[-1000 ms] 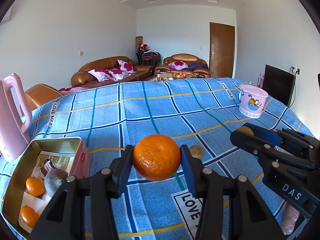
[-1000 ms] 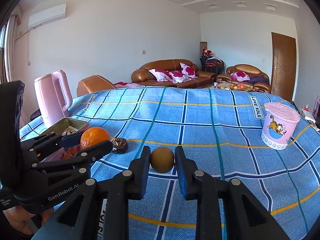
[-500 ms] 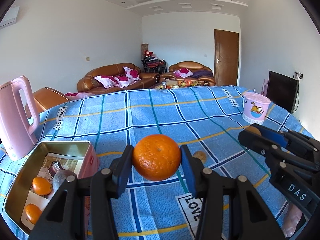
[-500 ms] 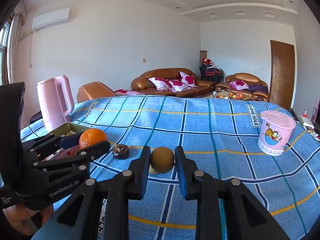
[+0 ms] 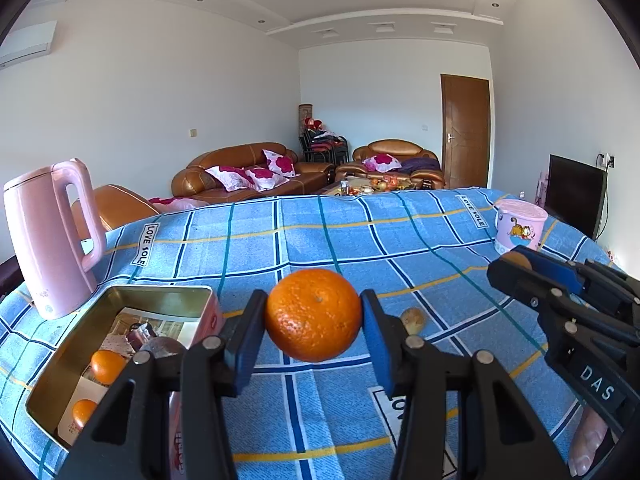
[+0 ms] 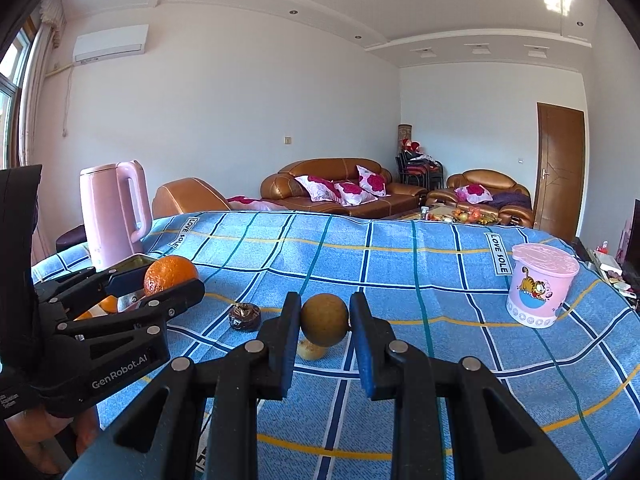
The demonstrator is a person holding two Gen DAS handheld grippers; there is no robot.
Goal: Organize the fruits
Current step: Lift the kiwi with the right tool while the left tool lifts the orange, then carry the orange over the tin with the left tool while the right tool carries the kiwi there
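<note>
The orange (image 5: 313, 314) stays pinched between the two blue pads of the left gripper (image 5: 313, 320), as it was a second ago, and it hangs in the air above the blue checked cloth (image 5: 320, 232). Since then the view from this gripper has lifted a little and turned: the metal tin (image 5: 120, 296) and the pink kettle (image 5: 52, 236) now show more fully at the left. The gripper points slightly downward, just right of the tin. The orange is round, bright and finely pitted, with a small dark dot on its front.

The right gripper (image 6: 325, 320) keeps its pinch on a small brown round fruit (image 6: 324, 319), dull and smooth, lifted clear of the cloth. Below it a second small fruit (image 6: 311, 350) lies on the cloth, and a dark wrinkled fruit (image 6: 244, 316) lies to its left. In the tin lie two small oranges (image 5: 106, 366) and a dark fruit. A pink cartoon tub (image 6: 542, 290) stands well apart at the right.
</note>
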